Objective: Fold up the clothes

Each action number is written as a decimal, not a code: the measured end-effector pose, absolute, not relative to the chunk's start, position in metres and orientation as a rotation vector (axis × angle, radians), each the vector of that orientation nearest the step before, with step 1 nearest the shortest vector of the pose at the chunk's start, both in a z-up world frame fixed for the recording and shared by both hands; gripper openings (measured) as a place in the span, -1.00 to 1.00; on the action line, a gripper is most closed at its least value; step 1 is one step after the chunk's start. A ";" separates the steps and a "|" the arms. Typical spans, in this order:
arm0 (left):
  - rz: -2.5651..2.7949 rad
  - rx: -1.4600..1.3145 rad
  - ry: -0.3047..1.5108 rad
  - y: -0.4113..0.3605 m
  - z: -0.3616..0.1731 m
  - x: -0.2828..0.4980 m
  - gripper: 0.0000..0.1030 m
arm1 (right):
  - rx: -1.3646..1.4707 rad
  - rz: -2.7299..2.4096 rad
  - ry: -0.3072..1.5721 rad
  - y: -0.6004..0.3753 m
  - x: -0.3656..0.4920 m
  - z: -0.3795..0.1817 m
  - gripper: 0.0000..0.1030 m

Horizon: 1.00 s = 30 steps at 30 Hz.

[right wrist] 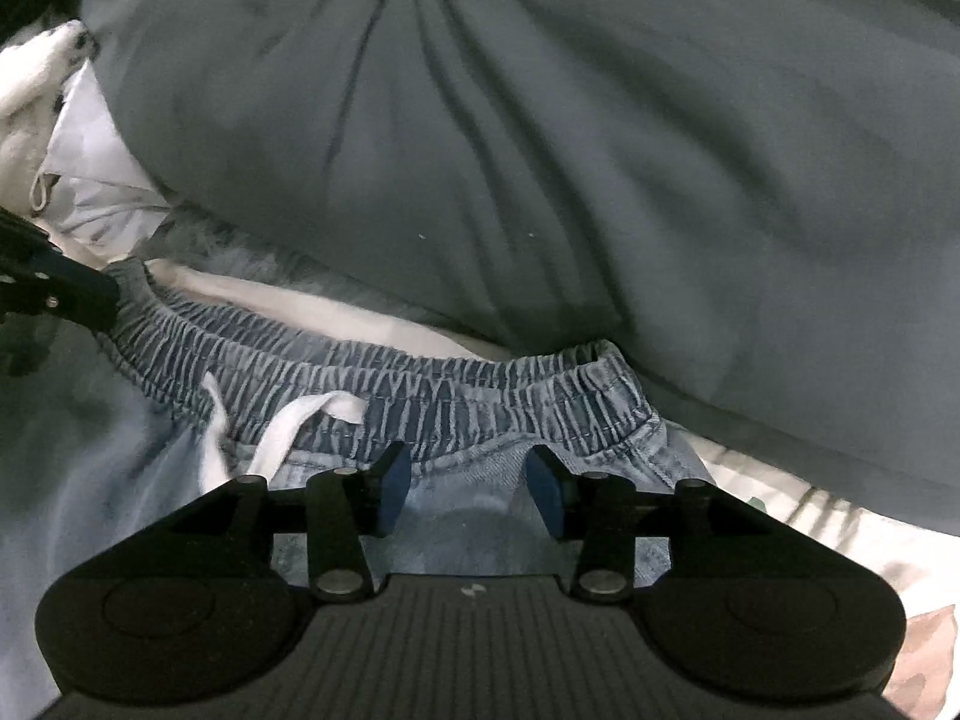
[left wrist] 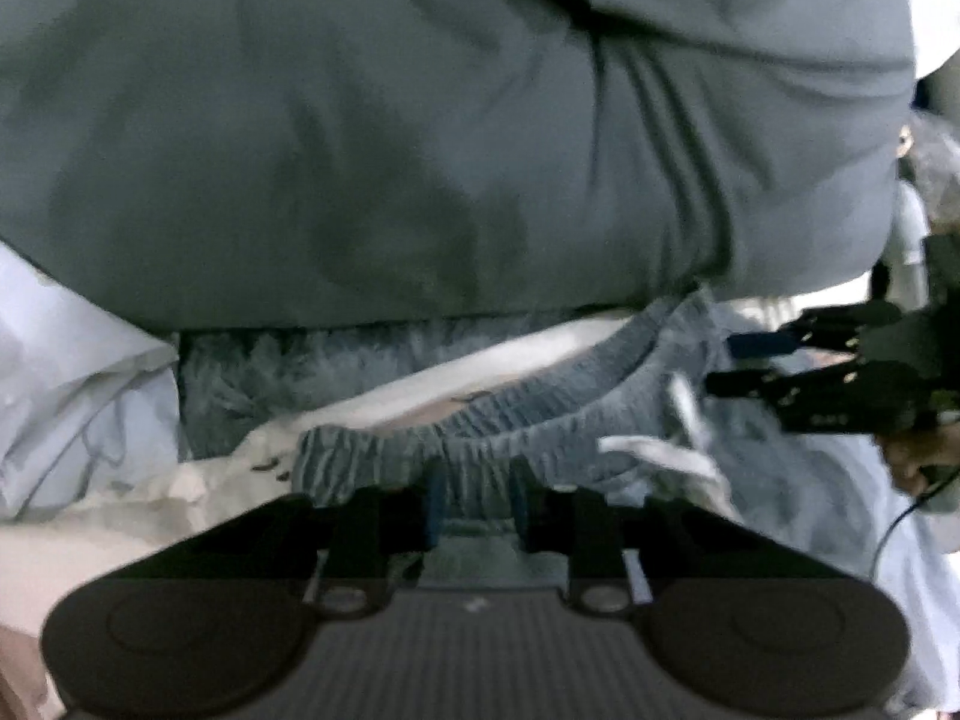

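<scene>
Left hand-held gripper [left wrist: 474, 501] clamped on elastic waistband [right wrist: 384, 378] of denim shorts [right wrist: 480, 480] lying below grey pillow [right wrist: 540, 150]; right hand-held gripper [right wrist: 468, 489] parted, holding nothing, over shorts.

Bed with white sheet [right wrist: 336, 300], patterned bedding [right wrist: 840, 492] at lower right. On it: large grey pillow [right wrist: 540, 150] across upper frame, blue denim shorts [right wrist: 420, 378] below, pale blue garment [right wrist: 102, 192] at left.

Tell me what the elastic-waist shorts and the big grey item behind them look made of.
Shorts: likely light washed denim or chambray, matte, faded blue with visible stitching and gathered waistband. Grey item: probably soft matte knit or fleece, judging by its broad, rounded folds.
</scene>
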<state>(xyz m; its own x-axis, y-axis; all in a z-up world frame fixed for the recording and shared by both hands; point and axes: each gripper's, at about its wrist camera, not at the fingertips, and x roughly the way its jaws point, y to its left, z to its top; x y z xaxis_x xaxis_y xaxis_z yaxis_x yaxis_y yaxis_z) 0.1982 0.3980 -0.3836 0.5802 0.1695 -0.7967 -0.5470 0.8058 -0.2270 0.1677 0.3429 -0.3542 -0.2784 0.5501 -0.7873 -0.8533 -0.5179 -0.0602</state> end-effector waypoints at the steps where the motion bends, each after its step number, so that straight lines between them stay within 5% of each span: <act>1: 0.447 -0.481 0.875 0.400 -0.387 0.198 -0.83 | -0.977 1.915 0.463 0.342 0.161 -0.357 -0.03; 14: 0.449 -0.411 0.949 0.397 -0.398 0.205 -0.84 | -0.982 1.861 0.585 0.353 0.151 -0.389 0.03; 30: 0.298 -0.329 0.878 0.355 -0.355 0.253 -0.81 | -0.810 1.753 0.659 0.222 0.275 -0.335 0.02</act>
